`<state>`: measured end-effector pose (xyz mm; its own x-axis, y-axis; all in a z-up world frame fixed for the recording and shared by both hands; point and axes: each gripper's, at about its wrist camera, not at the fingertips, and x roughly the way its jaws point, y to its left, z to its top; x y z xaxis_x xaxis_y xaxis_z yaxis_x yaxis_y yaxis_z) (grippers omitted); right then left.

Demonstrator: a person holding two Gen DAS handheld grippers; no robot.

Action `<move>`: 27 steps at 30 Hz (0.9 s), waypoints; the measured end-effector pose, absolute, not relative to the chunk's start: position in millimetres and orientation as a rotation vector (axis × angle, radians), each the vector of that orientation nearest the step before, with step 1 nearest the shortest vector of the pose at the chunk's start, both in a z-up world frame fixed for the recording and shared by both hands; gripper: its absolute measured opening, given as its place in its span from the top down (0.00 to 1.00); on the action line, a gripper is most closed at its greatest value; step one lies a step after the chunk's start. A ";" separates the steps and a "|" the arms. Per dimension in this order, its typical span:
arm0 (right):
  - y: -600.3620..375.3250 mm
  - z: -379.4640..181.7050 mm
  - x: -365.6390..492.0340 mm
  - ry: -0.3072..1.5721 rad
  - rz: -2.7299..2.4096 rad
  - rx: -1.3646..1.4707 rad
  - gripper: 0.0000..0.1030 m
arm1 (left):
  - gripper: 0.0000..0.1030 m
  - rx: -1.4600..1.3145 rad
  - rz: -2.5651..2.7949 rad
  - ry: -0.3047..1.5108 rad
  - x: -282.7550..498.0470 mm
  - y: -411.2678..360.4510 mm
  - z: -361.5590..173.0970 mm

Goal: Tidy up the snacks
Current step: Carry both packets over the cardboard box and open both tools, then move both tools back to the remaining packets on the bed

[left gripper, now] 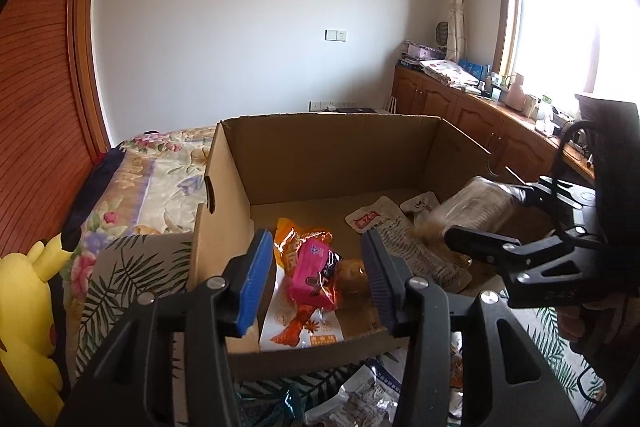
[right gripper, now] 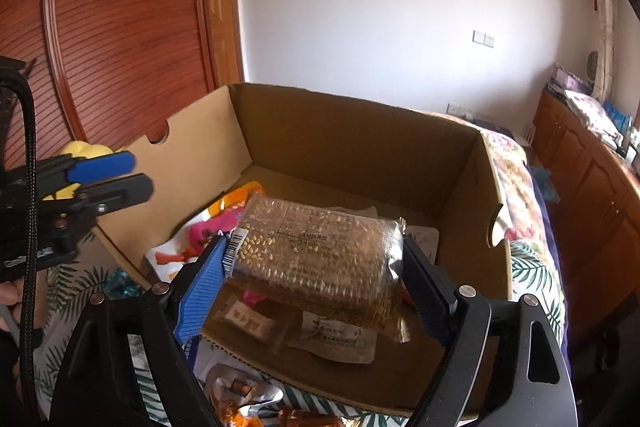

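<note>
An open cardboard box stands on the bed. Inside lie an orange snack bag, a pink packet and white sachets. My left gripper is open and empty over the box's near left part. My right gripper is shut on a clear pack of brown grain bars and holds it above the box floor. That pack and the right gripper show at the right of the left wrist view.
Loose snack packets lie on the leaf-print cover before the box. A yellow plush toy sits at the left. A wooden wardrobe and low cabinets line the room.
</note>
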<state>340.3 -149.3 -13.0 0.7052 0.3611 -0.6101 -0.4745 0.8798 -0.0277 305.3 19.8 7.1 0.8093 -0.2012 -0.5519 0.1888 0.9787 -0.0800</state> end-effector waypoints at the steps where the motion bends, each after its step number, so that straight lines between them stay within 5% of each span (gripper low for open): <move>1: -149.9 -13.4 341.7 0.638 0.466 -0.189 0.14 | 0.55 -0.018 -0.208 0.592 303.0 19.5 7.2; 12: -154.7 1.4 329.1 0.606 0.469 -0.147 0.13 | 0.54 -0.007 -0.215 0.589 274.7 19.7 8.7; 18: -158.1 8.5 286.6 0.582 0.521 -0.145 0.13 | 0.40 -0.006 -0.224 0.571 250.1 22.6 5.1; 27: -158.6 -7.4 235.6 0.611 0.564 -0.148 0.15 | 0.38 -0.009 -0.231 0.605 222.9 27.7 -7.8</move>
<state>235.6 -158.6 -7.4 0.6748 0.4566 -0.5798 -0.5414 0.8402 0.0314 222.9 27.7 -7.8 0.7976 -0.2182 -0.5623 0.2127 0.9741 -0.0762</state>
